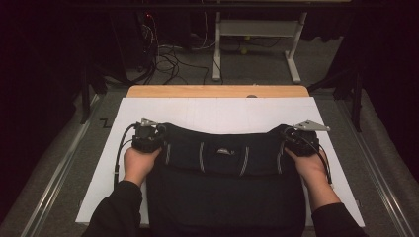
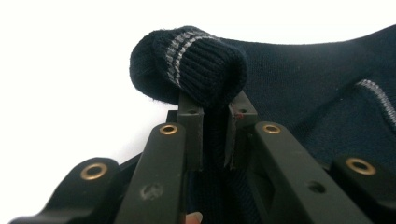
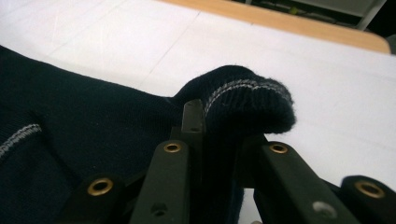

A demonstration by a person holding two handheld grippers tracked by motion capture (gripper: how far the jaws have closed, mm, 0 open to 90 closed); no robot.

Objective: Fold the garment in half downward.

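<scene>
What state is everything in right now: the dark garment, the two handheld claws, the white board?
Dark garment: partly folded, top edge doubled over, lying on the board, pinched at both ends.
Left gripper: shut on the garment's ribbed, striped edge.
Right gripper: shut on the ribbed edge at the other end.
White board: flat on the table, far half bare.
Wooden table: a strip showing beyond the board.

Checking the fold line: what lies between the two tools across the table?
In the high view, the dark garment spans the whole stretch from the left tool to the right tool; both clamp its striped edge.
</scene>
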